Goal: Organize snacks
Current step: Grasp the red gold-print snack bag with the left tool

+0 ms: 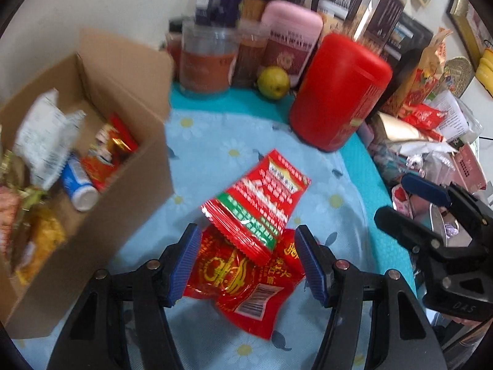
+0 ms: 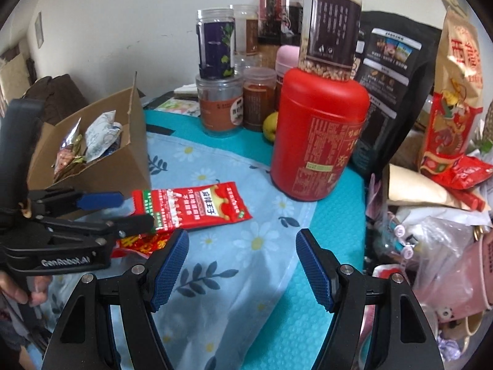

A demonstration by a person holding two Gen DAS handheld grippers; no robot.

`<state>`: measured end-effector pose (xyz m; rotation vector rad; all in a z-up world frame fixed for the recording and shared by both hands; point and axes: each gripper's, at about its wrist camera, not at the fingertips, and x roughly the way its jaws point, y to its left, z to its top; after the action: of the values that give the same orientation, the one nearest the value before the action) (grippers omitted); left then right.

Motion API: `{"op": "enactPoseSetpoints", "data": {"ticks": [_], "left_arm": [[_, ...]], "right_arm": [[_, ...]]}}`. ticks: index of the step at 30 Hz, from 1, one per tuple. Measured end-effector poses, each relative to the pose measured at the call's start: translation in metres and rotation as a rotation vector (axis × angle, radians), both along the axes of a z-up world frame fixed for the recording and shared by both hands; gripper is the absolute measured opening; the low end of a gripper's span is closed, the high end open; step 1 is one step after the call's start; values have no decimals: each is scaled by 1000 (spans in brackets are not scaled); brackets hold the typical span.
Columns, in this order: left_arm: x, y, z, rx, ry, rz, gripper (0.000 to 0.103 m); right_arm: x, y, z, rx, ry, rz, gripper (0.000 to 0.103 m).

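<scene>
A flat red snack packet with a green stripe lies on top of a crinkled red bag on the flowered blue cloth. My left gripper is open, and its blue pads straddle both packets from just above. An open cardboard box on the left holds several snacks. My right gripper is open and empty over bare cloth, to the right of the packets.
A tall red canister stands behind the packets with a clear jar on top. Several jars and a yellow-green fruit line the back. Bags and wrappers pile up at the right edge.
</scene>
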<state>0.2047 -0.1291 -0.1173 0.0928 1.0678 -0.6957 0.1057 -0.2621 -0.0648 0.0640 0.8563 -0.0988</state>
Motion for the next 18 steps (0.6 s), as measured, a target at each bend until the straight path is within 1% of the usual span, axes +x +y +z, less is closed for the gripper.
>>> {"op": "enactPoseSetpoints", "data": {"ticks": [2, 3, 6, 7, 8, 9, 13, 14, 15, 16, 17, 18], "left_arm": [[2, -3, -10, 2, 43, -18, 63], [1, -3, -10, -12, 33, -22, 63], [2, -5, -11, -7, 22, -34, 63], [2, -6, -11, -8, 21, -47, 66], [2, -7, -12, -15, 25, -60, 73], [1, -8, -13, -18, 24, -74, 76], [-3, -10, -15, -1, -18, -97, 78], [-4, -11, -15, 0, -27, -113, 82], [-4, -12, -16, 10, -31, -122, 89], [-4, -15, -19, 48, -34, -121, 91], [-4, -18, -25, 121, -37, -105, 93], [-2, -21, -31, 168, -28, -101, 93]], "right_arm": [[5, -1, -4, 8, 8, 0, 73], [6, -2, -5, 11, 13, 0, 73], [12, -2, -10, 15, 26, 2, 73], [13, -1, -12, 15, 30, 3, 73], [15, -1, -13, 15, 35, 3, 73], [16, 0, -15, 15, 39, 4, 73], [18, -1, -16, 17, 44, 7, 73], [18, -1, -16, 14, 45, 6, 73], [19, -2, -16, 10, 45, 4, 73], [19, -2, -17, 6, 46, 2, 74], [19, -2, -17, 3, 47, 2, 74], [19, -1, -17, 1, 47, 3, 74]]}}
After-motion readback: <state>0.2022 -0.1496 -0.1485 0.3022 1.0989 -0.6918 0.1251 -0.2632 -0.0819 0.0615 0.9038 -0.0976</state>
